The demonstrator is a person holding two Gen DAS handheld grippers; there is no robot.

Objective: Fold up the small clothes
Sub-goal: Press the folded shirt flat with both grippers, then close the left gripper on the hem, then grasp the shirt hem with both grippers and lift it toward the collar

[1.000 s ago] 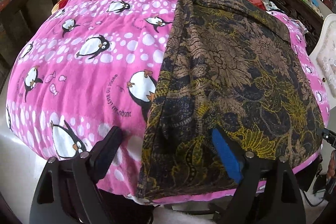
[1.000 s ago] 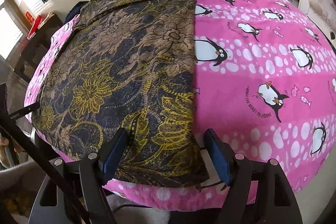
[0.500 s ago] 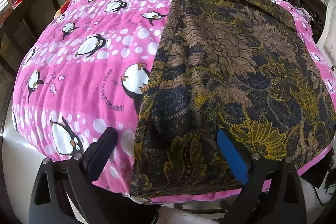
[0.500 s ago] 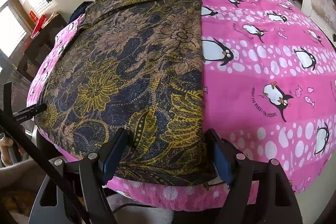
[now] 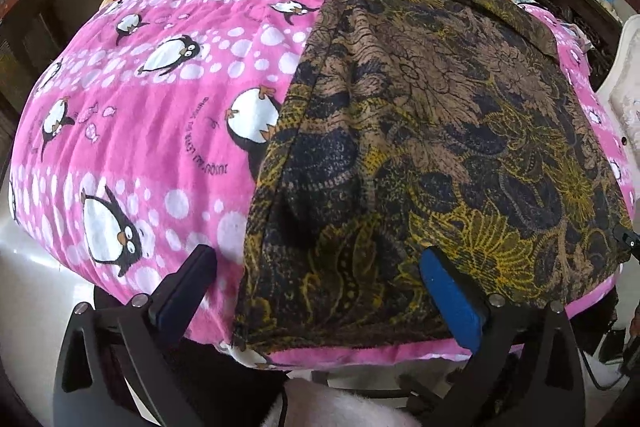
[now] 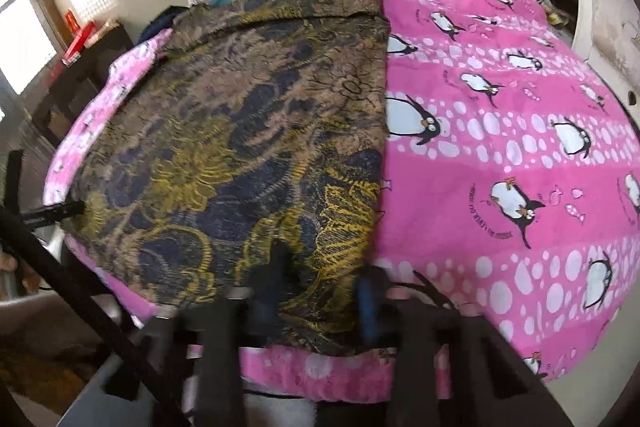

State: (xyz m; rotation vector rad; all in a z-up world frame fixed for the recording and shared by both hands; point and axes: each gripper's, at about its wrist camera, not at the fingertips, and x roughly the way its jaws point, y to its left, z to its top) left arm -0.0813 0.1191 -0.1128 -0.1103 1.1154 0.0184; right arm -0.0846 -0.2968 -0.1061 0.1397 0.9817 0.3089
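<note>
**Barely started on this one**

While the floral garment [image 5: 432, 131] lies spread flat on the pink penguin blanket [image 5: 160, 131], near its front edge, no fold looks made yet, so I'd say nearly the whole job is left. Left tool [image 5: 320, 291] is spreading to about full width, straddling the near hem, pads off the cloth. Right tool [image 6: 320, 291] is closing with the hem's near corner between its jaws, blurry but seemingly pinching it.

L gripper [image 5: 316, 279] opening, R gripper [image 6: 320, 291] closing
</note>
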